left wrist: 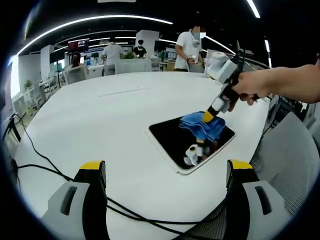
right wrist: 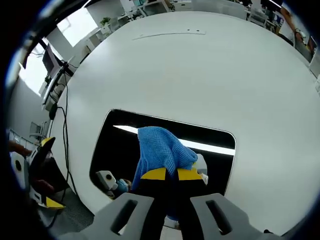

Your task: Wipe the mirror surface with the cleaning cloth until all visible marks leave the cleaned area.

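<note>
Blue cloth [right wrist: 159, 147], pinched by right gripper [right wrist: 172, 175], sits mid-mirror [right wrist: 112, 150].

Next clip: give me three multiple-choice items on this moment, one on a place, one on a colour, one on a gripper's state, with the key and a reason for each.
1. Where does the mirror lie?
A. Flat on the white table
B. Propped against a wall
C. On a chair

2. What colour is the cleaning cloth?
A. Red
B. Blue
C. Green

3. How does the right gripper stand?
A. Open, far above the mirror
B. Shut on the cleaning cloth, over the mirror
C. Shut on a cable

Key:
1 A: both views show the dark, rounded mirror lying flat on the white tabletop.
2 B: the bunched cloth is blue in both views.
3 B: in the right gripper view the yellow-tipped jaws meet on the cloth, which sits on the mirror glass; the left gripper waits open, away from the mirror.
</note>
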Available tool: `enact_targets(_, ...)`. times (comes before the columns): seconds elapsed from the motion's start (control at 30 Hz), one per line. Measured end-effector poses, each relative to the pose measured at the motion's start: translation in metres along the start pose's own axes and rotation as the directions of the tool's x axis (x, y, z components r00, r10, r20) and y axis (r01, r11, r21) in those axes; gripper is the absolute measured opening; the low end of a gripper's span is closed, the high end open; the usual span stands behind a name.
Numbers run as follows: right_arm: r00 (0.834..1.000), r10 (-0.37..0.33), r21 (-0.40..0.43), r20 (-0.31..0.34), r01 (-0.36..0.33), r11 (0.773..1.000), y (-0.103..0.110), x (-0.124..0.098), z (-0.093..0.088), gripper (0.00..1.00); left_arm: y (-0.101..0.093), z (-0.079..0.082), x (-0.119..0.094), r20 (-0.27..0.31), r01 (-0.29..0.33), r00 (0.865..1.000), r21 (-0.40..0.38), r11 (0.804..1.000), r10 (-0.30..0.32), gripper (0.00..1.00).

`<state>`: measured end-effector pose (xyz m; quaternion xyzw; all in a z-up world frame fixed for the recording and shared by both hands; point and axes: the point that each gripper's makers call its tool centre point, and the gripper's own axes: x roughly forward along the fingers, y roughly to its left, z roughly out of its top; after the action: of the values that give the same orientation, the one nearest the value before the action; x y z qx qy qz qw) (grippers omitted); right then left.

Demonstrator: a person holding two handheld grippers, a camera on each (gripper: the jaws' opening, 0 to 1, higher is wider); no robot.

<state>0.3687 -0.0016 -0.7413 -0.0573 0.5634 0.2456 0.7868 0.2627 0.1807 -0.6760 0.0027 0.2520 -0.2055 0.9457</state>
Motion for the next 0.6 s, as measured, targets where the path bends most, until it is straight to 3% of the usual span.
enact_targets(0.6, 1.0, 0.02, -0.001, -0.001, -0.02, 1.0, 0.014, -0.009, -0.029, 0.0, -0.002, 0.002, -0.001, 0.009, 0.003, 1.0, -0.002, 1.0, -0.003, 0.99)
